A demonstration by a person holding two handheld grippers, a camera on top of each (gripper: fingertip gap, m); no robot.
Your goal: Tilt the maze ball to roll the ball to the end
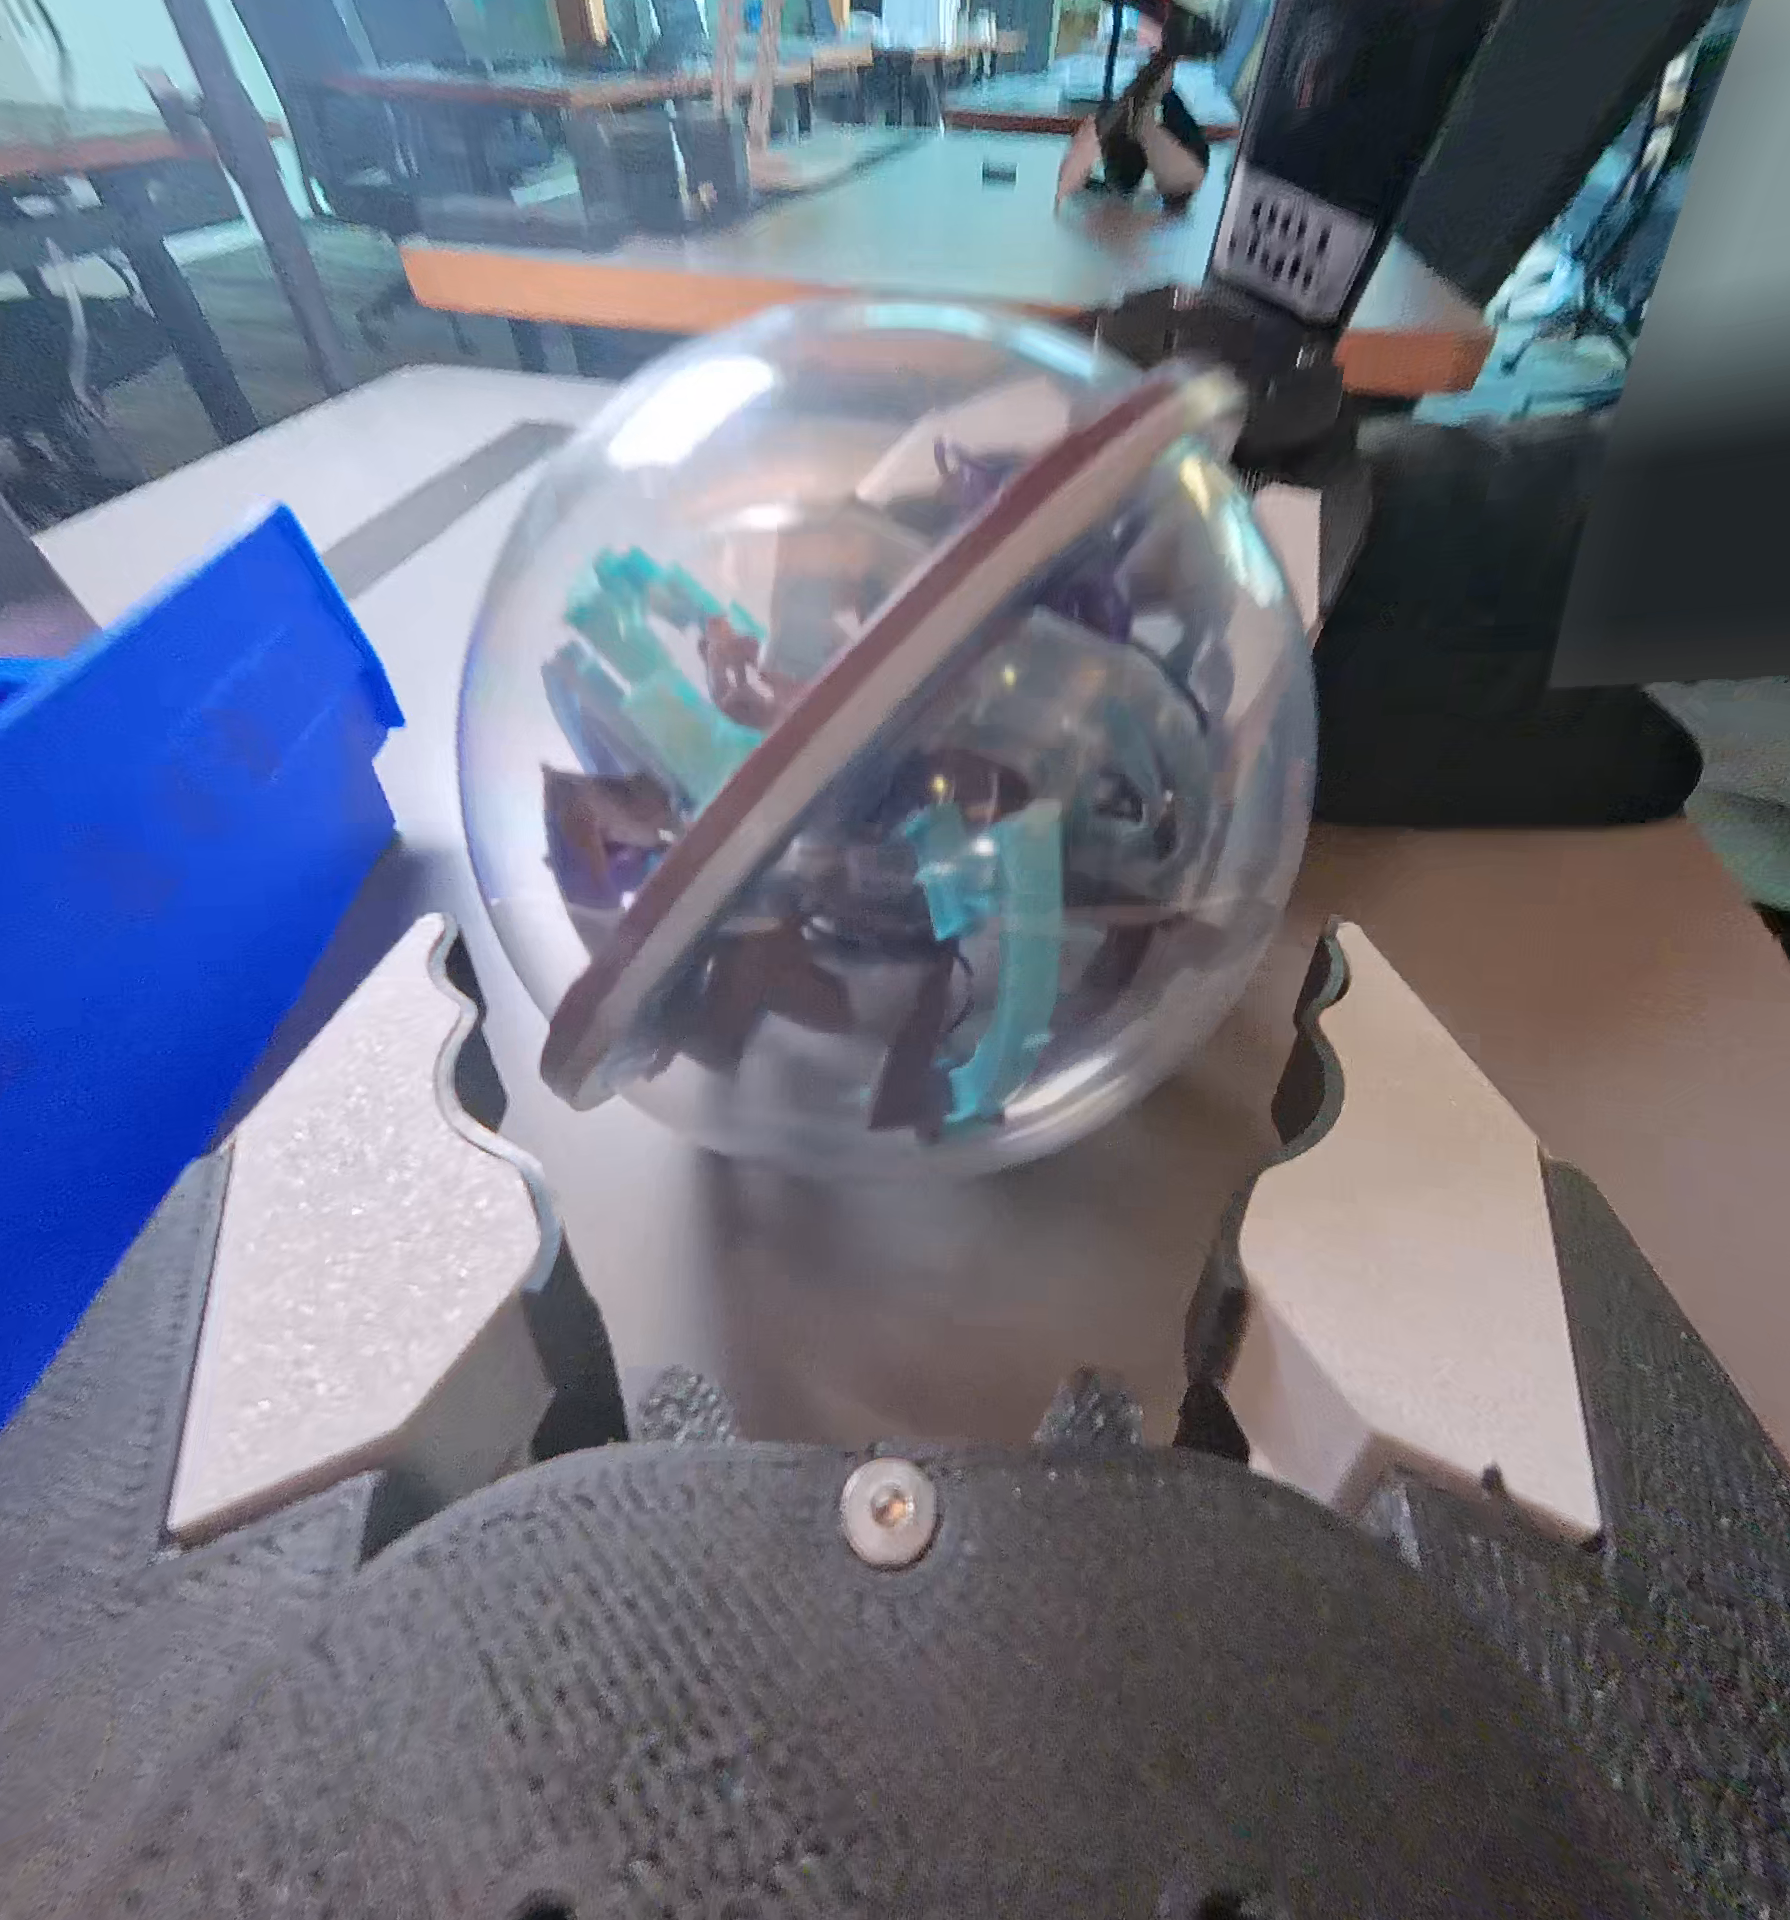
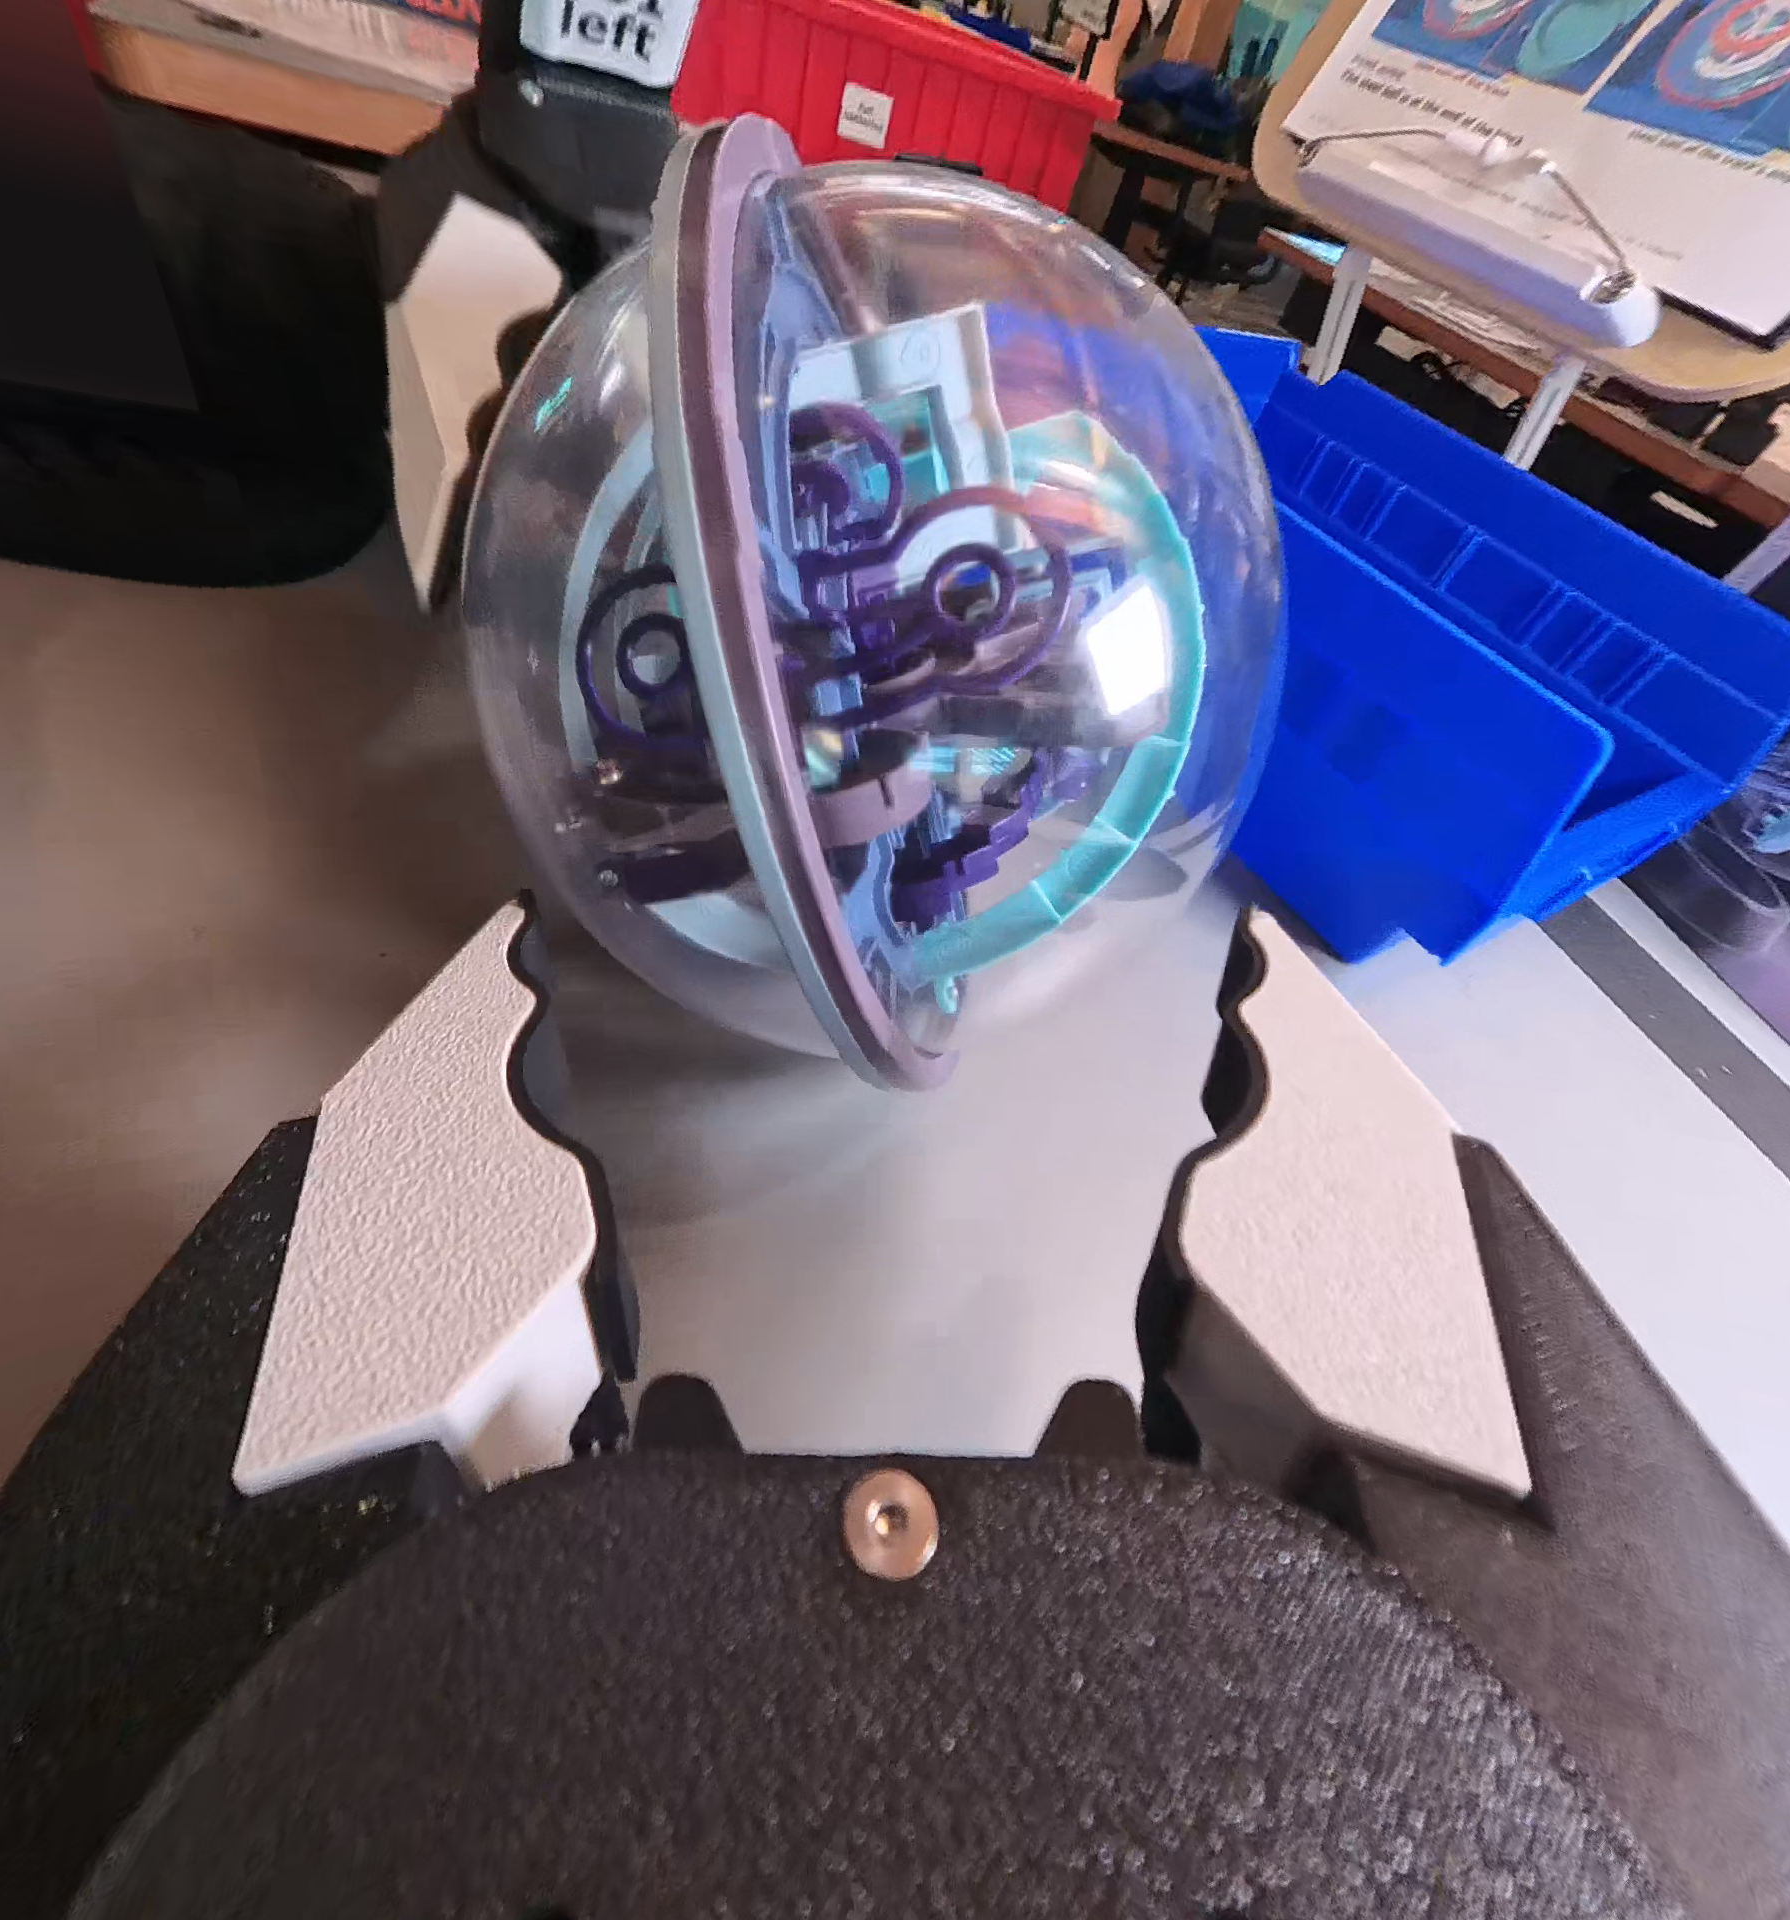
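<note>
While both grippers' jaws stand apart beside the maze ball (image 2: pixel 870 623), blue bin (image 2: pixel 1493 707) close alongside, red crate (image 2: pixel 870 73) behind

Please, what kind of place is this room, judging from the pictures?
Probably a lab or workshop office, not a home. Rows of long desks stand behind, blue and red storage bins sit near the maze ball, and an instruction sheet rests on a stand.

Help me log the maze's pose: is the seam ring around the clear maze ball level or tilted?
Tilted. The ring runs diagonally across the maze ball in the left wrist view, and stands steeply, near upright, in the right wrist view.
</note>
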